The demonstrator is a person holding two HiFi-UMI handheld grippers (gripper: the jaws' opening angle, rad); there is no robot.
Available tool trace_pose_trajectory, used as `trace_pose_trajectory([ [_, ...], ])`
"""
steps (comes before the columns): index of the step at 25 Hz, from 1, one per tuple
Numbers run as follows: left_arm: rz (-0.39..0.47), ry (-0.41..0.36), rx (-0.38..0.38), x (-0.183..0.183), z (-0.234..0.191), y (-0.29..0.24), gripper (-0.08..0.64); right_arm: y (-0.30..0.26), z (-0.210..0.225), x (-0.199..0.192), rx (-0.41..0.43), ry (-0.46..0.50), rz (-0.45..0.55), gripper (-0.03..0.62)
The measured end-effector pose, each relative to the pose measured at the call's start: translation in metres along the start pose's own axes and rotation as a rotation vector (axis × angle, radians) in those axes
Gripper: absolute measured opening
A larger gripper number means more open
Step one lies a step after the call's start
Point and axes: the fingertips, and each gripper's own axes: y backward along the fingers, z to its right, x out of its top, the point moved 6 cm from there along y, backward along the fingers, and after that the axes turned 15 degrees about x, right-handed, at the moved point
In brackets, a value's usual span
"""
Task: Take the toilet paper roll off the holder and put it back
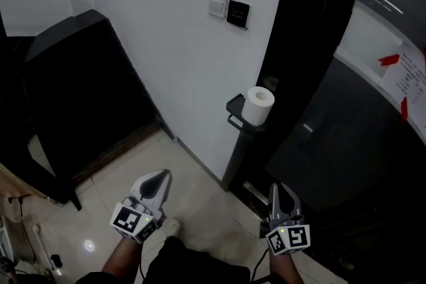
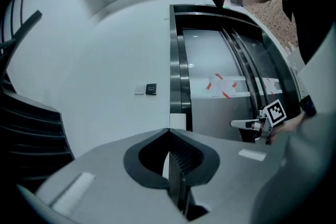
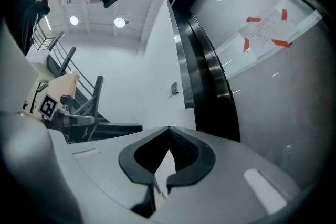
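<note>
My left gripper [image 1: 158,176] and right gripper [image 1: 277,189]: fingers pressed together, empty. The toilet paper roll [image 1: 258,105] stands on its holder [image 1: 235,107].

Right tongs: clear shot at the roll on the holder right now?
Probably yes. The roll stands exposed on the holder, and nothing shows between it and the right tongs, which sit well short of it. They are shut, so they would need to open first.

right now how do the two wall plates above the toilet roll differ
The switch plate is white, the panel beside it black. The switch plate sits farther from the dark door frame, the panel nearer. Both are squarish, side by side on the wall.
</note>
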Motion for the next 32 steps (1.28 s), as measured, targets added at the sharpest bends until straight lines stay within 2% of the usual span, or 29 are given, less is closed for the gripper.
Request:
trace_pose_trajectory([
  [5,-0.005,0.047,-0.085,-0.001,-0.024,-0.062,0.002,-0.038,0.011,0.014,-0.078,0.052,0.008,0.014],
  [11,0.018,0.031,-0.201,0.01,-0.043,-0.13,0.002,-0.081,0.017,0.031,-0.13,0.121,0.008,0.014],
  [15,0.032,0.03,-0.253,0.015,-0.06,-0.159,0.002,-0.108,0.025,0.031,-0.203,0.147,-0.022,0.018],
  [17,0.022,0.043,-0.261,0.011,-0.072,-0.169,0.002,-0.12,0.033,0.026,-0.258,0.151,-0.046,0.057],
  [20,0.008,0.054,-0.266,0.007,-0.089,-0.179,0.002,-0.141,0.046,0.019,-0.318,0.124,-0.099,0.171],
  [22,0.005,0.057,-0.263,0.005,-0.1,-0.188,0.002,-0.158,0.052,0.017,-0.318,0.111,-0.137,0.275],
  [27,-0.017,0.072,-0.216,-0.007,-0.114,-0.208,0.002,-0.188,0.072,0.015,-0.276,0.11,-0.176,0.353],
  [30,-0.031,0.073,-0.198,-0.011,-0.11,-0.219,0.002,-0.205,0.093,0.014,-0.272,0.096,-0.203,0.475],
  [32,-0.03,0.069,-0.193,-0.011,-0.107,-0.225,0.002,-0.216,0.103,0.015,-0.275,0.103,-0.222,0.503],
])
